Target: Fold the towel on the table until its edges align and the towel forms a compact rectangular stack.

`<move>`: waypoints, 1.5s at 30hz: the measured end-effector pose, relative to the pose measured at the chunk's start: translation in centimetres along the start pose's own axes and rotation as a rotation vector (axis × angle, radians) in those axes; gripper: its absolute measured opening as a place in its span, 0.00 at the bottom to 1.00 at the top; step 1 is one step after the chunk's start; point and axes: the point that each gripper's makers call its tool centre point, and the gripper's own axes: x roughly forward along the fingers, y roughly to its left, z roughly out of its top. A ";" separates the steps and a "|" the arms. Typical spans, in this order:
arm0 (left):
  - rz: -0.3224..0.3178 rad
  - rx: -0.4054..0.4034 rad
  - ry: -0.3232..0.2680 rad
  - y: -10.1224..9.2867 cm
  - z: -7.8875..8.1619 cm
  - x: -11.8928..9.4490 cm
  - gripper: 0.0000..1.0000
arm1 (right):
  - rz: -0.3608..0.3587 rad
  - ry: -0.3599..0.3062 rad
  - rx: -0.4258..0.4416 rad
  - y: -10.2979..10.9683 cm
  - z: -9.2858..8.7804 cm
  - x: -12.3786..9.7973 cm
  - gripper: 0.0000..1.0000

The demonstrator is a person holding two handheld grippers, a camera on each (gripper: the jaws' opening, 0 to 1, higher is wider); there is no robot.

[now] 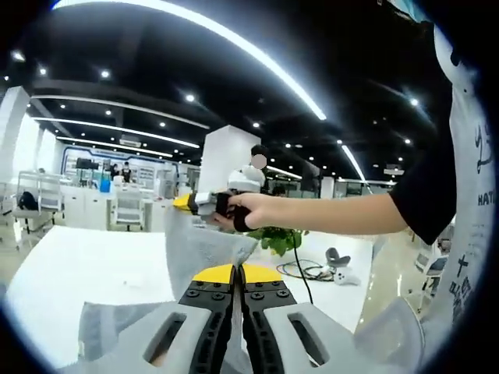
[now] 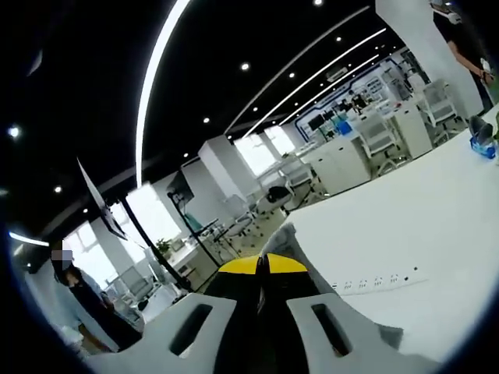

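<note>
I have both tools, left (image 1: 234, 274) and right (image 2: 262, 266), clamped on the grey towel (image 1: 204, 248), lifted off the white surface (image 1: 86, 265) mid-fold; next, lay it over, edges matched.

Pale grey towel (image 1: 204, 245) hangs between yellow-tipped, black-and-grey left gripper (image 1: 234, 274) jaws; the table (image 1: 93, 269) beyond is white.

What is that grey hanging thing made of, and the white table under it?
The towel looks like soft woven cloth with a matte grey finish: it hangs in folds and creases between the left gripper and the right gripper. The table looks like a hard, smooth white board, likely laminate or painted wood, since it lies flat and even; its exact material is hard to tell.
</note>
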 end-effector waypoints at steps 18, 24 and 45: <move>0.218 -0.043 0.075 5.0 -4.7 -3.9 0.02 | -0.002 0.098 0.001 0.3 -5.8 3.9 0.00; 0.288 -0.087 0.097 6.9 -6.7 -5.2 0.02 | -0.004 0.146 -0.004 0.2 -8.3 5.4 0.00; 0.488 -0.168 0.116 11.5 -10.9 -9.1 0.02 | 0.016 0.262 -0.018 1.3 -14.9 11.3 0.00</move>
